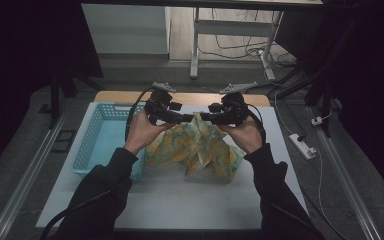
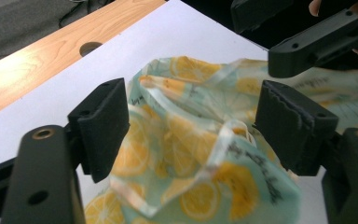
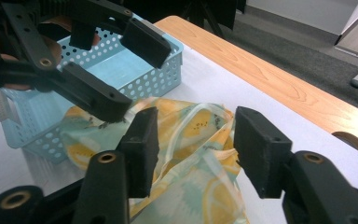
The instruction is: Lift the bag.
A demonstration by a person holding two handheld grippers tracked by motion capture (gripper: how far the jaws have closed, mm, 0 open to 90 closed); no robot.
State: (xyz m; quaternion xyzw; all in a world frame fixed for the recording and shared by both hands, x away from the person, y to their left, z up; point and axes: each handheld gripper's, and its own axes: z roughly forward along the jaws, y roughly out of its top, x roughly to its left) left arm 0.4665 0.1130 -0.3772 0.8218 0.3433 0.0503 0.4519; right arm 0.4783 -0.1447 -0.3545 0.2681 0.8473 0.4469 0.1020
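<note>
A crumpled bag point(image 1: 195, 147) printed with yellow lemon slices on pale green lies on the white mat, its top edge raised between my two grippers. My left gripper point(image 1: 182, 117) and right gripper point(image 1: 207, 117) face each other above it, tips close together. In the left gripper view the jaws of my left gripper point(image 2: 191, 130) stand apart, with the bag point(image 2: 191, 163) bunched between them and the pads clear of it. My right gripper point(image 3: 193, 144) is open too, and the bag point(image 3: 200, 186) with its clear strap lies between the jaws.
A light blue perforated basket point(image 1: 97, 135) stands on the mat to the left of the bag, close to my left hand. The white mat point(image 1: 180, 195) covers a wooden table point(image 1: 125, 96). A power strip point(image 1: 302, 146) lies on the floor at right.
</note>
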